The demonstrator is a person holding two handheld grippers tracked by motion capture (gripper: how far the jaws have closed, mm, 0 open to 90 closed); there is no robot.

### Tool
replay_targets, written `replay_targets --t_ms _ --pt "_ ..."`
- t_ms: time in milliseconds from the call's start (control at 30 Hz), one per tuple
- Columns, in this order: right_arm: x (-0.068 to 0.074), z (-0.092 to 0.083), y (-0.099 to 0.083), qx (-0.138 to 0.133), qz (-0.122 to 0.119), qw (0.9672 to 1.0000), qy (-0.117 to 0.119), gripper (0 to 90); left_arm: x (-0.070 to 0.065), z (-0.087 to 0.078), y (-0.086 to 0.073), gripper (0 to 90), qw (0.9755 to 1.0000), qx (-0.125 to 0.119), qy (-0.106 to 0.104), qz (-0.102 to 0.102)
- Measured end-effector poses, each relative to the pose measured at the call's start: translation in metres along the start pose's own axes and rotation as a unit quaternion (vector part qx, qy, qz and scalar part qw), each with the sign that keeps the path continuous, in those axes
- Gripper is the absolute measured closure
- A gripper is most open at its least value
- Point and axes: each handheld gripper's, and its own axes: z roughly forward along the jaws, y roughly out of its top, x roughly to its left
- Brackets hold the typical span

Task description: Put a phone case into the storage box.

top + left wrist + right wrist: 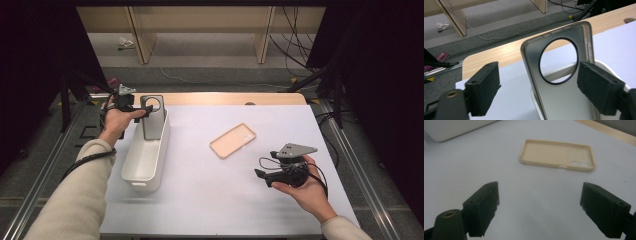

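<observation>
A grey phone case (153, 116) with a large round camera hole is seen standing upright in the far end of a white bin (146, 159), leaning against the bin's end wall. The bin lies along the left edge of the tabletop (210, 200), its far end close to the far left corner. In the left gripper view the grey case (559, 82) is shown between the two black jaws of the left claw (541, 87); the jaws are spread, a clear gap is seen between the left pad and the case, and whether the right pad touches the case's edge cannot be told. In the high view the left claw (142, 111) is held by the left hand (117, 122) just above the bin's far end.

A beige phone case (232, 140) is seen lying flat, hollow side up, near the middle of the tabletop, well apart from the bin. In the right gripper view this beige case (557, 155) lies ahead of the right claw (539, 207), whose jaws are wide apart with only bare tabletop between them. In the high view the right claw (261, 175) is held by the right hand (305, 187) near the near right corner
</observation>
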Motion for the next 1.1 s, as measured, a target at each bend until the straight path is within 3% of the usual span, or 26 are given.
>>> replay_targets --t_ms 267,400,600,733,1100 --pt "0.0 0.001 0.0 0.001 0.002 1.0 -0.001 16.5 -0.001 -0.021 -0.003 13.8 0.9991 -0.024 -0.034 -0.007" --pt "0.0 0.001 0.0 0.001 0.002 1.0 -0.002 16.5 -0.001 -0.032 -0.007 12.8 0.9986 -0.033 -0.038 -0.014" --pt "0.0 0.002 0.001 0.003 0.003 1.0 -0.001 16.5 -0.009 -0.049 -0.012 5.8 0.9985 -0.038 -0.04 -0.001" --pt "-0.001 0.003 0.001 0.002 0.004 1.0 -0.002 16.5 -0.02 -0.061 -0.019 0.0 0.9984 -0.035 -0.044 0.004" --pt "-0.003 0.005 0.004 0.001 0.009 1.0 -0.004 16.5 -0.065 -0.099 -0.04 0.0 0.9961 -0.029 -0.073 0.04"
